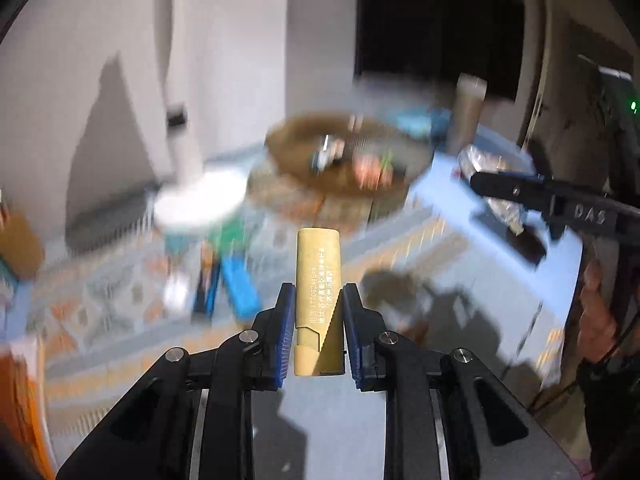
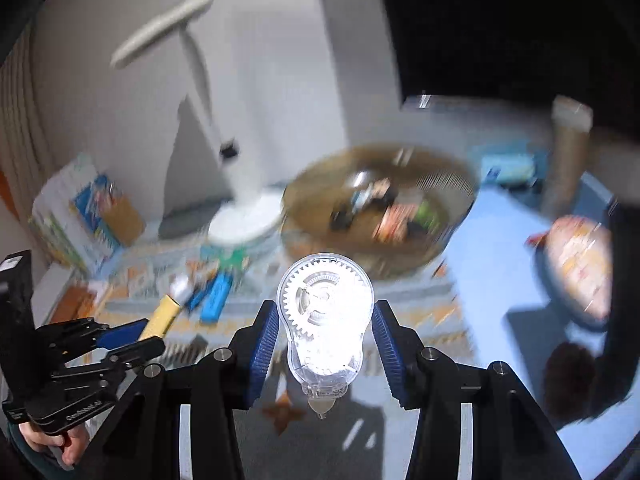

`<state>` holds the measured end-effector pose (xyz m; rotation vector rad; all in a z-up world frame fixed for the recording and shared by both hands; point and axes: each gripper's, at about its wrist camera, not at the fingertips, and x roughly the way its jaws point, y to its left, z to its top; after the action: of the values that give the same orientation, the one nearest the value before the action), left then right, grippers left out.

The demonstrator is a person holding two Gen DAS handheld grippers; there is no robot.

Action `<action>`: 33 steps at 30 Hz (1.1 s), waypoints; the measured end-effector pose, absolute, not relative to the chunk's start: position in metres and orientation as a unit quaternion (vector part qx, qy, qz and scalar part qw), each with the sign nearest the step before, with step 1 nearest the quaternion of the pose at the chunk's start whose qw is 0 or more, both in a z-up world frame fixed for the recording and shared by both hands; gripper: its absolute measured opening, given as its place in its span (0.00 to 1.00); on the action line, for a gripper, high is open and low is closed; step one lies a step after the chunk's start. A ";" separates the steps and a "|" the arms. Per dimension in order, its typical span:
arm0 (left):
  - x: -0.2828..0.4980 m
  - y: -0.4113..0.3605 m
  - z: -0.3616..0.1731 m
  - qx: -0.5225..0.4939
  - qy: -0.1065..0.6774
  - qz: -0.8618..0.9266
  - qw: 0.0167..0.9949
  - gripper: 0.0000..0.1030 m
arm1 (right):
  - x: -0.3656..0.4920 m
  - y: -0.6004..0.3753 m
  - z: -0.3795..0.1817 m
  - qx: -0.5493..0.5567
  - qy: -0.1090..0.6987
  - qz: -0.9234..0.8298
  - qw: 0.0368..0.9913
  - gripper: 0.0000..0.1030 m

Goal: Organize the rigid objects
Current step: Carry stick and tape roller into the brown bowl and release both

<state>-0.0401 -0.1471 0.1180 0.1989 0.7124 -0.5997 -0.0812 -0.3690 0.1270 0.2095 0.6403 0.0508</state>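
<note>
In the left wrist view my left gripper (image 1: 316, 292) is shut on a tan cylindrical tube (image 1: 318, 264) with printed text, held upright above the table. My right gripper (image 2: 326, 308) is shut on a clear correction-tape dispenser (image 2: 325, 320) with white gears inside, nozzle pointing back toward the camera. A round brown wire basket (image 2: 452, 184) holding several small items stands ahead of both, blurred. The right wrist view shows the left gripper (image 2: 150, 334) and its tan tube (image 2: 162, 316) at lower left. The right gripper (image 1: 478, 180) reaches in from the right of the left wrist view.
A white desk lamp's base (image 2: 244, 220) stands left of the basket. Blue flat items (image 2: 216, 296) lie on a patterned mat (image 1: 100, 312). A cardboard tube (image 2: 568, 160) and a foil snack bag (image 2: 580, 268) are at the right, books (image 2: 76, 216) at the left wall.
</note>
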 end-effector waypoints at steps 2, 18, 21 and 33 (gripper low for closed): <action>-0.028 -0.167 0.145 0.093 0.306 -0.298 0.899 0.20 | -0.079 -0.382 0.146 0.107 0.292 0.008 0.950 0.46; 0.126 -0.279 0.087 0.008 0.395 -0.316 0.863 0.20 | 0.072 -0.479 0.114 0.094 0.399 -0.133 0.902 0.46; 0.134 -0.292 0.075 0.008 0.412 -0.326 0.851 0.20 | 0.087 -0.481 0.100 0.080 0.418 -0.155 0.891 0.46; 0.089 -0.197 0.147 -0.064 0.349 -0.343 0.870 0.80 | 0.032 -0.475 0.144 0.097 0.346 -0.148 0.921 0.59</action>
<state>0.0890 -0.1972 0.1466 -0.1336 0.7299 -0.7170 0.0318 -0.4752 0.1443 0.2000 0.7113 -0.3038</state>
